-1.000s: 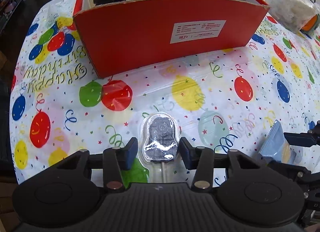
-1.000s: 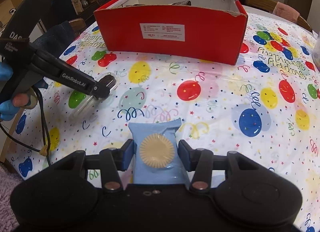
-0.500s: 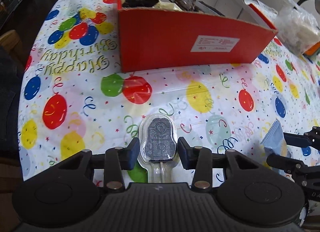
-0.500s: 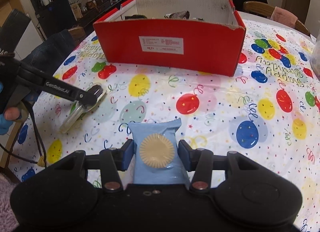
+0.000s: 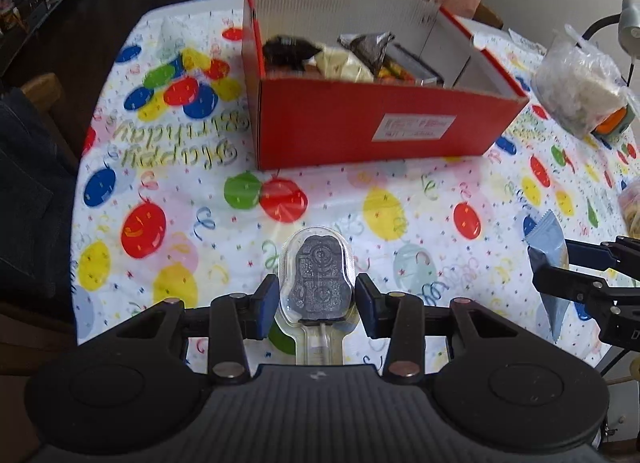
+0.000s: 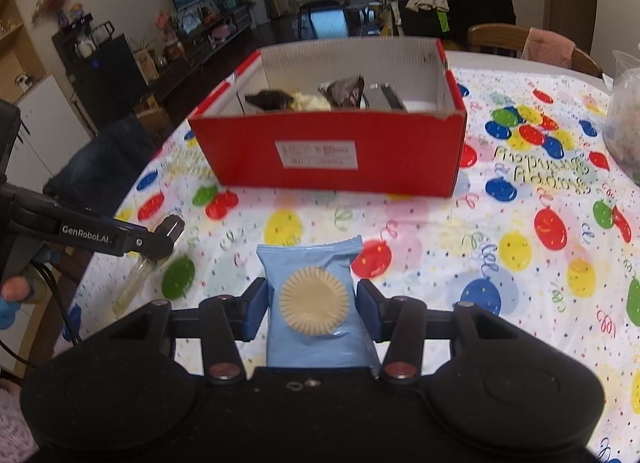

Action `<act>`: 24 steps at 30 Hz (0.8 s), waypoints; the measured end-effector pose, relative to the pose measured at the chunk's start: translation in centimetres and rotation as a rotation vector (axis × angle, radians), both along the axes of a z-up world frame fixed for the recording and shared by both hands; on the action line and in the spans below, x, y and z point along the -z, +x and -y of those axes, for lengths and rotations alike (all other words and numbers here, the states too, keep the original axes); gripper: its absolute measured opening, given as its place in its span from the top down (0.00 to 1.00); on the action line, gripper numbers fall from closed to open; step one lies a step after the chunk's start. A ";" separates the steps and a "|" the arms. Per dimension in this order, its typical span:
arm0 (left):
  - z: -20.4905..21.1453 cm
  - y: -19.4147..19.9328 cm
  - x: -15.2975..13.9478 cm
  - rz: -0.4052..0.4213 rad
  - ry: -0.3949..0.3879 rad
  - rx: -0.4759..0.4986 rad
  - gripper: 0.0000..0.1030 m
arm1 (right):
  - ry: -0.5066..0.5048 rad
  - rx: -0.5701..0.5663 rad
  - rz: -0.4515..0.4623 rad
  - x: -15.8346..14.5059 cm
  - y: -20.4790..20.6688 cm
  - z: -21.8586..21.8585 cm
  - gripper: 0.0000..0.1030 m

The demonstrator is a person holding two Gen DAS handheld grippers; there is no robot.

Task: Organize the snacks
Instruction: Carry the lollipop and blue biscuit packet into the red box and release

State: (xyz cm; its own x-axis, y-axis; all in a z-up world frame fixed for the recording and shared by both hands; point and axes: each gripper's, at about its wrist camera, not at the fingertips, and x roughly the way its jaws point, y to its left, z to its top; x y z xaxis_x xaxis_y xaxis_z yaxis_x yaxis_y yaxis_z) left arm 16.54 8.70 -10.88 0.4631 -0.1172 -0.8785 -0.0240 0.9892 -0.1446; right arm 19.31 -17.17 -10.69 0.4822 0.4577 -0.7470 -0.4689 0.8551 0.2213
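Sitting on the balloon-print tablecloth (image 5: 400,199), red cardboard box (image 5: 372,131) long side facing, holding wrapped snacks, right gripper (image 6: 310,305) clamped on blue biscuit packet (image 6: 316,303) lengthwise away, left gripper (image 5: 316,299) clamped on clear-wrapped, seemingly chocolate lollipop (image 5: 318,283), stick pointing back.

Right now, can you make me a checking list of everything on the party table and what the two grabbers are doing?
Surface: balloon-print birthday tablecloth, no spills seen.
Job's things: red cardboard box with wrapped snacks inside; clear-packed dark lollipop; light blue snack packet.
Clutter: clear plastic bag at the table's far side.
Grippers: left gripper, jaws closed on the lollipop, lifted off the cloth; right gripper, jaws closed on the packet.
Cables: black cable hanging below the left gripper.
Surroundings: wooden chair, living-room furniture.
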 end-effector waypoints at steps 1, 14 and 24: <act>0.0 0.0 -0.4 0.007 0.004 -0.001 0.61 | -0.001 0.002 0.007 -0.3 0.1 0.0 0.55; 0.9 2.5 -5.5 0.112 0.009 0.012 0.61 | 0.037 0.031 0.106 -4.8 3.6 0.5 0.55; 1.8 6.5 -8.7 0.177 0.022 -0.003 0.61 | 0.041 0.057 0.147 -6.8 8.6 0.0 0.54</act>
State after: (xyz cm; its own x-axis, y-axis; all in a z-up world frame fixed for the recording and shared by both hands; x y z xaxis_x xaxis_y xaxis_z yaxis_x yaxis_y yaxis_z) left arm 23.02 6.92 -2.16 0.6108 -0.0974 -0.7858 -0.0030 0.9921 -0.1253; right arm 27.89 -17.20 -3.89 0.6109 0.4550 -0.6479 -0.4501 0.8728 0.1886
